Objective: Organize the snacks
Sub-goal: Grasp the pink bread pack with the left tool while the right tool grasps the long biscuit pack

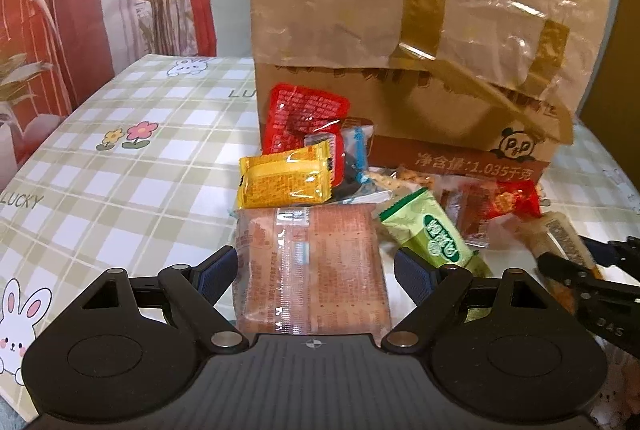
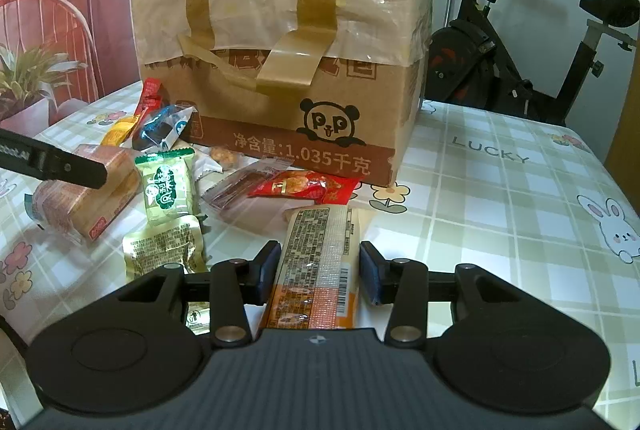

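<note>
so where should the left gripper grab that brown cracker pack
Across its two long edges, near the middle. The cracker pack lies flat, lengthwise between the open left gripper, so closing squarely from above and behind should catch both sides; the yellow packet blocks the far end.

A big box (image 2: 276, 70) stands on the table (image 2: 500, 198). The snacks lie in front of it. A long pack (image 2: 320, 254) lies right of the small pack (image 2: 166, 186).

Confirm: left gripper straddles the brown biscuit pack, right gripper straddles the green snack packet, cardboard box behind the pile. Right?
Not quite. The right gripper straddles the long orange snack pack, not the green snack packet, which lies to its left, as the right wrist view shows. The left gripper does straddle the brown biscuit pack, cardboard box behind.
</note>
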Tool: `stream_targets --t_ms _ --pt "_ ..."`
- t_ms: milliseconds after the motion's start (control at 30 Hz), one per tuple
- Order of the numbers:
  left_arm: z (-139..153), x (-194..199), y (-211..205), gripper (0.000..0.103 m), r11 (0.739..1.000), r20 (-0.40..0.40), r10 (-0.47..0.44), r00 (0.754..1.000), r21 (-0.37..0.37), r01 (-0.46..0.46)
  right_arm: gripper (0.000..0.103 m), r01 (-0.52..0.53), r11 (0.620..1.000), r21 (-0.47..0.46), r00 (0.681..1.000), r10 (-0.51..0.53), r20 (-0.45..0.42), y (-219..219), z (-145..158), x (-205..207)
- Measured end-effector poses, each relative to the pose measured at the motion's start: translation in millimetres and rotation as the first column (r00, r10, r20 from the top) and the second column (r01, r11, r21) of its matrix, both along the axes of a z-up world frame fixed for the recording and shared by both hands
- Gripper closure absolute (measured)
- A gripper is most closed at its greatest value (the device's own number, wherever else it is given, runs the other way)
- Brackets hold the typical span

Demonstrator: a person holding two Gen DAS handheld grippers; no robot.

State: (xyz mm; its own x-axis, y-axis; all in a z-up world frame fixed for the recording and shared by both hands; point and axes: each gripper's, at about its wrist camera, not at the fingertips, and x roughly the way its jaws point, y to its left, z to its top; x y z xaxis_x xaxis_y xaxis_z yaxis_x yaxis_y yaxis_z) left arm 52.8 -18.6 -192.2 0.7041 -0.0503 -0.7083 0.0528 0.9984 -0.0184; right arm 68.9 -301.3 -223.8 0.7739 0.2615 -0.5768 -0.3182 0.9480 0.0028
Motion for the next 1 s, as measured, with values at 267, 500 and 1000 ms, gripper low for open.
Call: stream_targets --t_ms 267,500,1000 --pt "-13 5 7 0.016 0.999 -0.051 0.047 0.998 -0.022 -0.048 0.058 0.000 1.000 0.004 1.000 0.000 0.000 -1 0 0" --pt "-11 2 5 0.029 0.999 -0.046 0.024 0.999 -0.027 -0.026 0.058 0.003 1.000 0.002 1.000 -0.003 0.000 -1 0 0" --pt "-4 -4 9 0.030 0.999 -0.029 -0.006 1.000 -0.038 0.005 0.058 0.023 1.000 0.016 0.999 -0.022 -0.025 -4 -2 4"
